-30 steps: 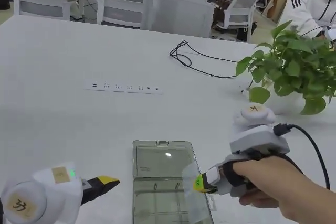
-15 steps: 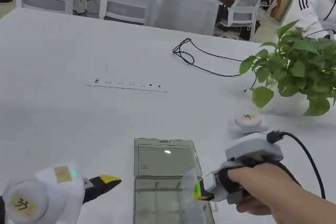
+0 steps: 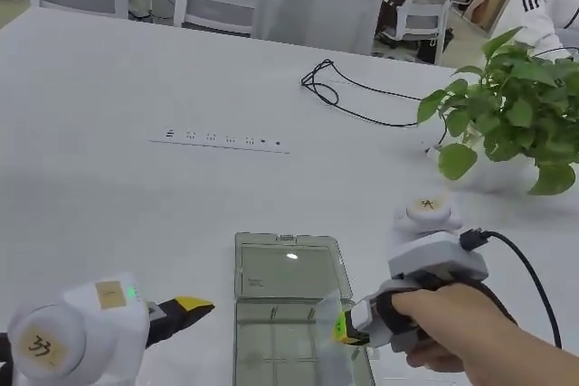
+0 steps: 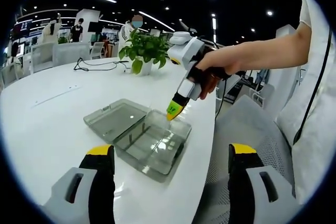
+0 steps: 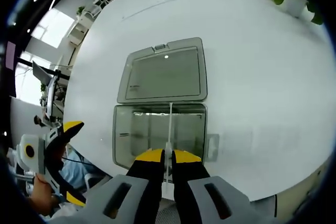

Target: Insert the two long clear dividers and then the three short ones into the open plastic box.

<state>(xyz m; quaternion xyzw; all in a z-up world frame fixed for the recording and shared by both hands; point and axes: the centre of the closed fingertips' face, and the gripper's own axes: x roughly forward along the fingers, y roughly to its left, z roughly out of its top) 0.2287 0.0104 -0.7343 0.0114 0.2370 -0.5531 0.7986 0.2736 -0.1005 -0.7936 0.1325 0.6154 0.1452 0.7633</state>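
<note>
Box [image 5: 163, 74], smoky clear plastic with lid laid flat open, sits on the white table [image 5: 262, 77]; right gripper [image 5: 168, 153] clamps a thin clear divider [image 5: 170, 124] edge-on over its tray, left gripper [image 4: 170, 149] wide apart and empty nearby.

White right tool [image 3: 342, 327], yellow tips, black cable [image 3: 534, 277]

Smoky clear box [image 5: 116, 135] lies open by the bench's [image 3: 136, 205] near edge, lid [image 5: 165, 72] flat; a clear divider [image 5: 170, 124] stands edgewise over its base.
</note>
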